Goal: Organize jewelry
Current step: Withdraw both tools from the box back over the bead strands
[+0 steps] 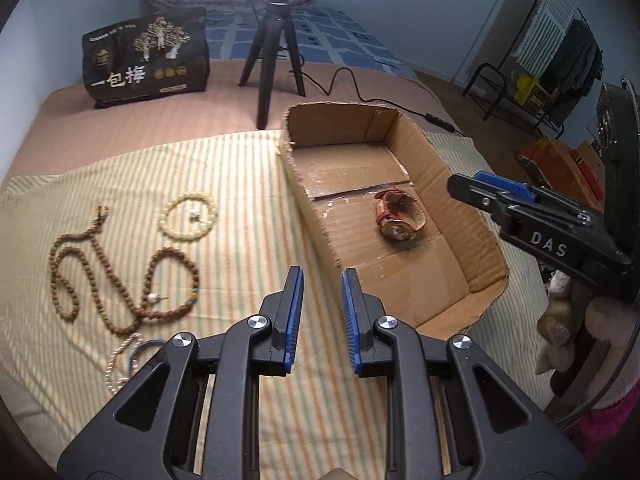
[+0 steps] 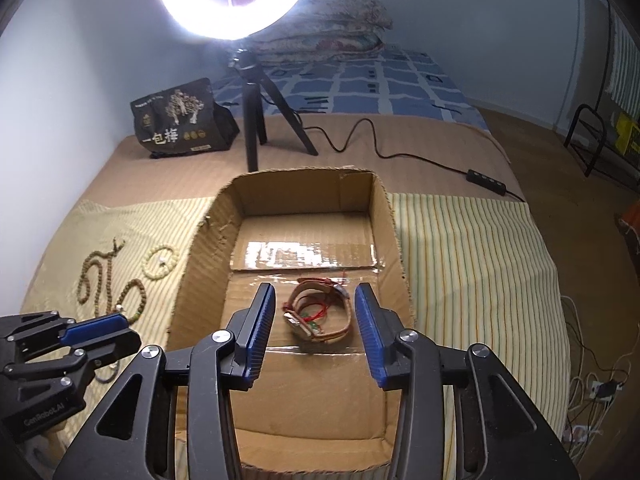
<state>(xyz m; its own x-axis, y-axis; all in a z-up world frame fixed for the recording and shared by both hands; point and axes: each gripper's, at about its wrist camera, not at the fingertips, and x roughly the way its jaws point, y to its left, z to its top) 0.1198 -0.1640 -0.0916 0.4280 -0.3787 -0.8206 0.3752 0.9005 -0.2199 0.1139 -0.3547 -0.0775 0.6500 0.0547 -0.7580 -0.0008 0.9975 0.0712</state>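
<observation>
Cardboard box – watch inside (mid-floor) – right claw parted above.

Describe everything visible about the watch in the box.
The watch has a tan strap with red edging and a round metal-rimmed face. The strap is looped and it lies on its side on the floor of the open cardboard box, near the taped seam. Only the box floor touches it; the right gripper hovers above, jaws open.

An open brown cardboard box sits on the yellow striped cloth, a tan leather-strap watch inside it. Left of the box lie a long brown bead necklace and, behind it, a pale bead bracelet. Beyond the cloth's far edge stands a black tripod.
</observation>
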